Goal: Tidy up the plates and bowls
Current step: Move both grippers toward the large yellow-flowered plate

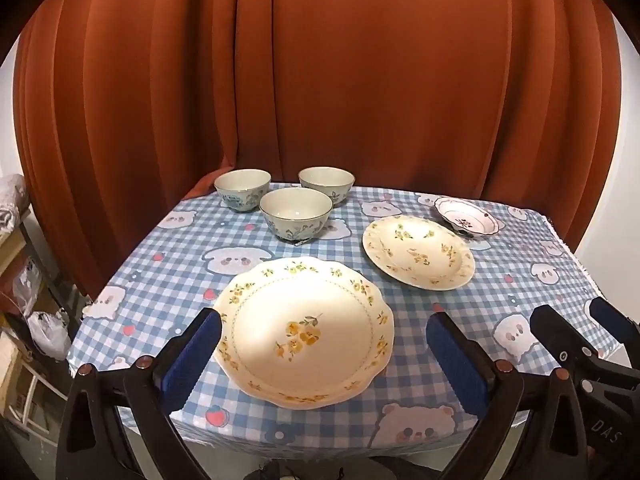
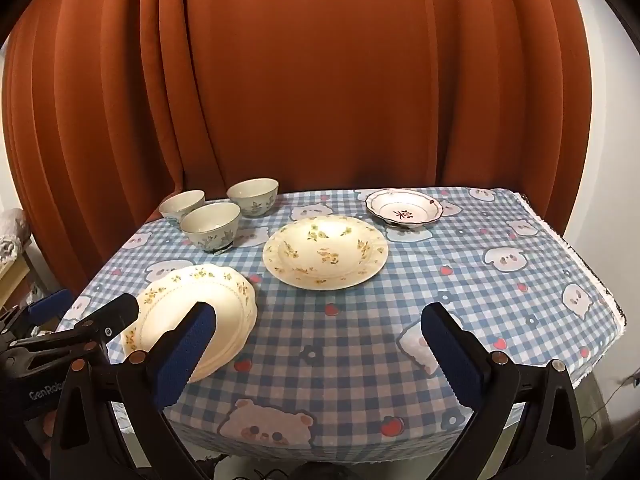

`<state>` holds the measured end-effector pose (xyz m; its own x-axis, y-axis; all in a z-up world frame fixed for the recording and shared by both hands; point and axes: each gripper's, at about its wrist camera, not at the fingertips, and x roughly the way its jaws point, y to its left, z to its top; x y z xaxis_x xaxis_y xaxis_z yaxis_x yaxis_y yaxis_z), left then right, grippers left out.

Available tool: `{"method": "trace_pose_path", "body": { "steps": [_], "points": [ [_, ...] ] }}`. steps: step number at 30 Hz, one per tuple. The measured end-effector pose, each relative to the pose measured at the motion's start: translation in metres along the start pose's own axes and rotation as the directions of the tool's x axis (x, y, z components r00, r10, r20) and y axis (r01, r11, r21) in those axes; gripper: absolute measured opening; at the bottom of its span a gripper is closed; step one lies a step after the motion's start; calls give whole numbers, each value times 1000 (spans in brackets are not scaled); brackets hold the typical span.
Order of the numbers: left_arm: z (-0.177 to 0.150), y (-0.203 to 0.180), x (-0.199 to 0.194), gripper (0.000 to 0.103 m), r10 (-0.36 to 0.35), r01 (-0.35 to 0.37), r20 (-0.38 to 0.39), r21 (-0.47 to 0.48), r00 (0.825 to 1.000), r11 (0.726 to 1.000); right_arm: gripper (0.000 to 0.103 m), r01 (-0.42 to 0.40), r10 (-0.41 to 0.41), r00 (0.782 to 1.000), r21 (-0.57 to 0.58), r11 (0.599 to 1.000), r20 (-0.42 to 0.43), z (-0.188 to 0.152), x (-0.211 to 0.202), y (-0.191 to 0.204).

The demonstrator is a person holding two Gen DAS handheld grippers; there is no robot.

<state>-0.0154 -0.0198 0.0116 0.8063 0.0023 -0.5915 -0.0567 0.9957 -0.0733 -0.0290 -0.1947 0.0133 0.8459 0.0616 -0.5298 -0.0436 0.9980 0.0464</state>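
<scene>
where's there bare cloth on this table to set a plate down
The widest bare stretch is the right side of the tablecloth, right of the round plate and in front of the small pink-rimmed dish. The near edge right of the scalloped plate is free too. The far left is crowded by three bowls.

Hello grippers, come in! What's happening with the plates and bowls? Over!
Left gripper open, empty, over the near plate. Right gripper open, empty. Three bowls, two more plates apart on the table, none stacked. Nothing blocking.
</scene>
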Motion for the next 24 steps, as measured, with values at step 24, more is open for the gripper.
{"method": "trace_pose_path", "body": {
  "steps": [24],
  "points": [
    [1, -3, -5, 103, 9, -10, 14, 23, 1000, 1000, 103, 2, -2, 1000, 19, 1000, 3, -1, 1, -8]
  ]
}}
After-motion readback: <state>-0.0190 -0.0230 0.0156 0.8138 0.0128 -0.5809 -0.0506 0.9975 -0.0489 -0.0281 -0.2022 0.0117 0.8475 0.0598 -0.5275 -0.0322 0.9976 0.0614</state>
